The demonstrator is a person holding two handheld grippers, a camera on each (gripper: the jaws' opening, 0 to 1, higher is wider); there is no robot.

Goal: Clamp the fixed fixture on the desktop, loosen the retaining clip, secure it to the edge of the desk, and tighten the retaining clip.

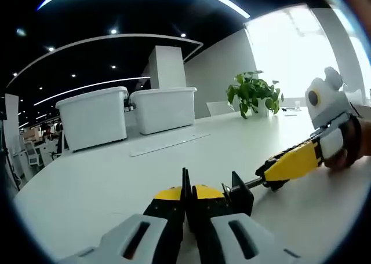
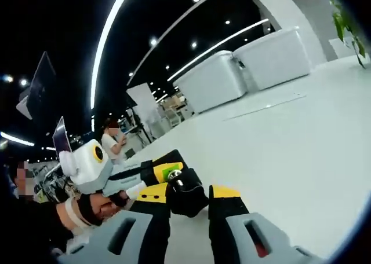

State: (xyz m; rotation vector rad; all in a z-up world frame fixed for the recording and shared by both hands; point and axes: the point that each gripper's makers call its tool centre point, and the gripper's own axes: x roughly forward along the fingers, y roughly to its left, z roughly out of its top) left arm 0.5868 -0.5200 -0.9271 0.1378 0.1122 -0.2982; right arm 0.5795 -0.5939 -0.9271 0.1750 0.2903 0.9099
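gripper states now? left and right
Left gripper: shut on the clamp's black plate.
Right gripper: closed around the clamp's black handle end.

No text, label, brand, number or sign can be read in either view. The clamp [image 1: 290,162], the bins [image 1: 93,116] and the desk [image 1: 116,177] carry no legible marking in the left gripper view, and the screens [image 2: 37,90] far off in the right gripper view are too small and blurred to read.
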